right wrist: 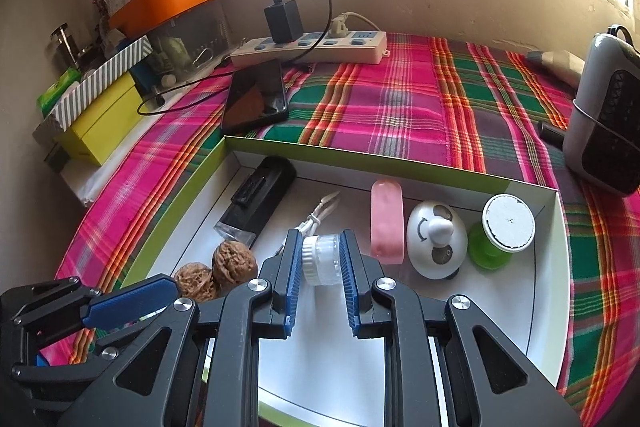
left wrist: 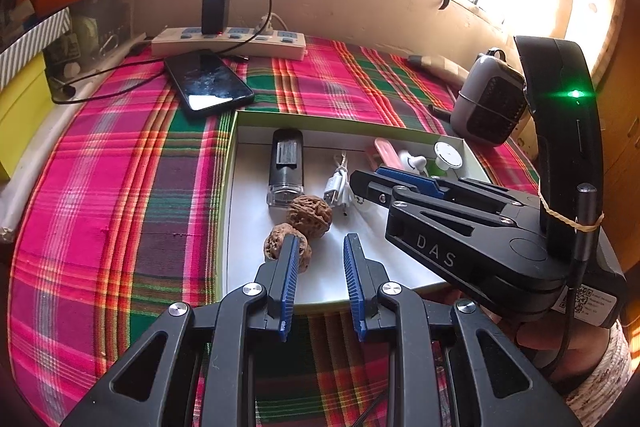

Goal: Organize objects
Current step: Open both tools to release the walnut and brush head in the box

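A shallow white box with green walls [left wrist: 240,163] [right wrist: 360,157] lies on the plaid cloth. It holds two walnuts [left wrist: 310,215] [right wrist: 234,261], a black device [left wrist: 286,163] [right wrist: 256,201], a white cable [left wrist: 338,183], a pink case [right wrist: 386,219], a white egg-shaped toy [right wrist: 436,239] and a green spool [right wrist: 506,227]. My right gripper [right wrist: 322,259] is shut on a small clear jar with a white lid [right wrist: 320,259], above the box floor. My left gripper [left wrist: 322,247] is open and empty over the box's near part, its left finger in front of the nearer walnut.
A black phone [left wrist: 208,83] [right wrist: 256,95] lies behind the box, with a power strip [left wrist: 228,43] [right wrist: 312,47] and charger beyond. A grey speaker-like device [left wrist: 488,103] [right wrist: 604,123] stands at the right. Stacked boxes [right wrist: 104,119] line the left wall.
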A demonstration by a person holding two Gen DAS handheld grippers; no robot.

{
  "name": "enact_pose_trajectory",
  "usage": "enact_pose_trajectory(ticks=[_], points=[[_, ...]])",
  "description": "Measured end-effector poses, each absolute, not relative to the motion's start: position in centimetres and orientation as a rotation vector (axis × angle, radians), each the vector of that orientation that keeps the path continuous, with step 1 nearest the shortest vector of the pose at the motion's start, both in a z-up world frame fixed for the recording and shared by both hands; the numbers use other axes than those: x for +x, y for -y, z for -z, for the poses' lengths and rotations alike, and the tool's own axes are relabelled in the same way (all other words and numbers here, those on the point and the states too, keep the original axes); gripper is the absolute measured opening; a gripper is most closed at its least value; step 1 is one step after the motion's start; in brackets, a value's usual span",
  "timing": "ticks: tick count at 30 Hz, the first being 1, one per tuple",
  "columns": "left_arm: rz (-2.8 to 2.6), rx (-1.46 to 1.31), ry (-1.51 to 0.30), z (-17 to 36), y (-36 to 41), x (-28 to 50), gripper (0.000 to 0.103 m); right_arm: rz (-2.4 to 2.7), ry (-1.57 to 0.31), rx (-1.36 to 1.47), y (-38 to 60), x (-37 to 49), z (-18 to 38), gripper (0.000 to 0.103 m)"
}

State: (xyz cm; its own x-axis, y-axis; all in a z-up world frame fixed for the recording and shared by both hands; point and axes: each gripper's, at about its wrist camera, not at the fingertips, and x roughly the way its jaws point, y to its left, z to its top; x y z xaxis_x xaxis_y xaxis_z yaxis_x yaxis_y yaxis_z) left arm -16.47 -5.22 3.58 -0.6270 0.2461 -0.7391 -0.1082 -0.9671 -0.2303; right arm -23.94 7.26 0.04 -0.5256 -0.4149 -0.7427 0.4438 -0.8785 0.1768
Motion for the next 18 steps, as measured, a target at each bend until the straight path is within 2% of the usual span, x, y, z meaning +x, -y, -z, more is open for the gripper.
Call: enact_pose_trajectory(ticks=[3, 11, 18], points=[[-2.656, -1.244, 0.243, -3.56, 5.25, -16.47, 0.022, 2.384, -0.049, 1.145, -7.08, -23.85, -0.04, 0.021], [-2.66, -1.251, 0.24, -3.49, 5.31, -16.47, 0.022, 2.381, -0.023, 1.138, -7.08, -23.69, -0.1, 0.041], [-2.666, -1.26, 0.24, -3.49, 5.5, -16.25, 0.022, 2.388, -0.012, 1.128, -7.03, -23.43, -0.53, 0.042]])
